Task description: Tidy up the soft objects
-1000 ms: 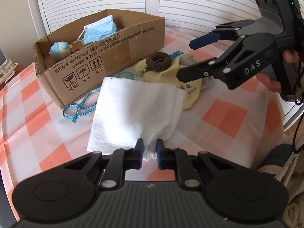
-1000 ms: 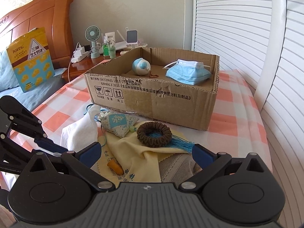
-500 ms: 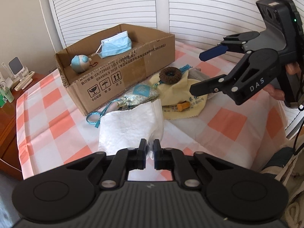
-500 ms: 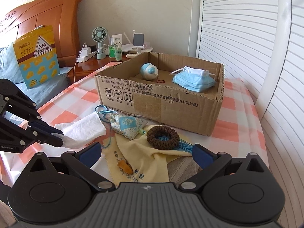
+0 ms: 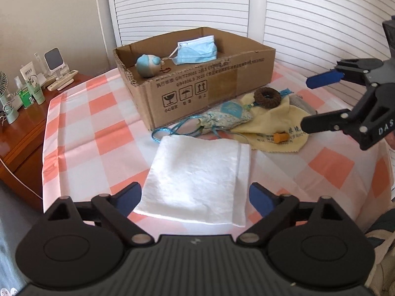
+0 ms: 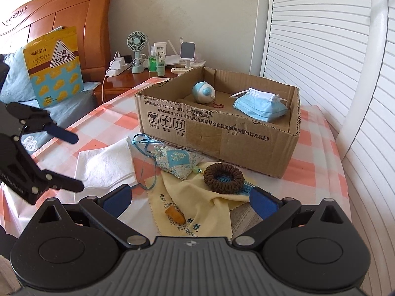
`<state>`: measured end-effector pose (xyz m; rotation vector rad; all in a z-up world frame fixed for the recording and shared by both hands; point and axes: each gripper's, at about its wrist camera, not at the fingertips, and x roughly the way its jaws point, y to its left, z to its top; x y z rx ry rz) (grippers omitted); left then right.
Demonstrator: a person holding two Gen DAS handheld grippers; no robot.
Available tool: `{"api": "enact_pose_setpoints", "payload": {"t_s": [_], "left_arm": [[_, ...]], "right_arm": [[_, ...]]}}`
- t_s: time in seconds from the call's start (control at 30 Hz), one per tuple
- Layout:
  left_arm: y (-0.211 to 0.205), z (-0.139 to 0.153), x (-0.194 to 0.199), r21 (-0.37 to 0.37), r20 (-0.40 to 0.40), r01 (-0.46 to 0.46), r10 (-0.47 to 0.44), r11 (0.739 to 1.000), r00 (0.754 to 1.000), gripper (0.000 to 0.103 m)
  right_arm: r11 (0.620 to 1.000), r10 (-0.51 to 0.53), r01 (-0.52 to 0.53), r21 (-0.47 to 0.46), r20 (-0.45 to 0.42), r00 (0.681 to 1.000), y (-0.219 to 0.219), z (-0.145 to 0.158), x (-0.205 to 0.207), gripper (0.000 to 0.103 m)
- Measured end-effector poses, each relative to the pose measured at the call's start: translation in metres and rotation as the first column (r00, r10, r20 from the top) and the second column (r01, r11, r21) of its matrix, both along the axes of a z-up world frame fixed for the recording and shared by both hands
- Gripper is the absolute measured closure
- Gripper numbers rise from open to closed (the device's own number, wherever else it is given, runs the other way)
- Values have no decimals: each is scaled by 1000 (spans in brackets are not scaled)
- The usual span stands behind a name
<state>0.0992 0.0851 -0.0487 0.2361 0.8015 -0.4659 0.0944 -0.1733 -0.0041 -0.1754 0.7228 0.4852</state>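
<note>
A folded white cloth (image 5: 197,177) lies flat on the checked tablecloth, just ahead of my open, empty left gripper (image 5: 195,198); it also shows in the right wrist view (image 6: 106,165). A floral sachet (image 5: 227,118), a brown knitted ring (image 5: 267,96), a yellow cloth (image 5: 274,125) and a small orange piece (image 5: 280,137) lie beside the cardboard box (image 5: 212,93). The box holds a blue face mask (image 5: 197,51) and a blue round toy (image 5: 148,65). My right gripper (image 6: 190,201) is open and empty, above the yellow cloth (image 6: 205,212).
A grey cloth (image 6: 243,218) lies partly under the yellow one. A wooden nightstand (image 5: 22,128) with bottles, a fan and a charger stands left. A bed with a yellow bag (image 6: 53,64) is beyond. Louvred doors (image 5: 308,19) stand behind the table.
My left gripper was shut on the white cloth's edge and folded it over. It has now opened, let go and pulled back. The cloth lies folded flat.
</note>
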Motion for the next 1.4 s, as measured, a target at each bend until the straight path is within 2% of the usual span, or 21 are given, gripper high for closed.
{"api": "enact_pose_setpoints", "payload": {"t_s": [0.17, 0.23, 0.3, 0.37, 0.43, 0.5, 0.6, 0.67, 0.83, 1.0, 1.4], "left_arm": [[17, -23, 28, -37, -94, -45, 41, 998, 995, 14], [23, -26, 30, -49, -90, -48, 43, 998, 995, 16], [25, -25, 29, -48, -86, -46, 42, 998, 995, 23], [25, -23, 25, -46, -72, -21, 18, 999, 997, 42], [22, -21, 21, -50, -63, 6, -9, 999, 998, 57], [18, -20, 17, -32, -39, 9, -10, 999, 999, 63], [15, -18, 10, 1, 0, 1, -1, 1000, 1000, 78], [16, -17, 8, -9, -1, 3, -3, 1000, 1000, 91], [20, -15, 5, -24, 12, -14, 14, 1000, 1000, 96], [22, 1, -2, -46, 53, -23, 25, 999, 998, 97], [7, 33, -33, -92, 90, 78, -69, 993, 994, 97]], "right_arm": [[1000, 2, -2, -10, -6, 1000, 5, -2, 2, 0], [1000, 3, -3, -14, -8, 1000, 6, -1, 2, 0], [1000, 2, -3, -18, -12, 1000, 7, -2, 3, 0], [1000, 1, -1, -23, -16, 1000, 8, -3, 5, 0], [1000, 2, -2, -28, -20, 1000, 10, -4, 7, 0], [1000, 6, -7, -31, -22, 1000, 13, -5, 8, 0], [999, 20, -21, -37, -20, 1000, 17, -3, 7, 0], [999, 28, -28, -42, -17, 999, 20, -3, 7, 0], [999, 28, -29, -41, -12, 1000, 23, -1, 5, 0], [998, 40, -40, -52, -1, 999, 26, 2, 0, 0], [996, 72, -71, -53, 16, 997, 31, 9, -8, 0]]}}
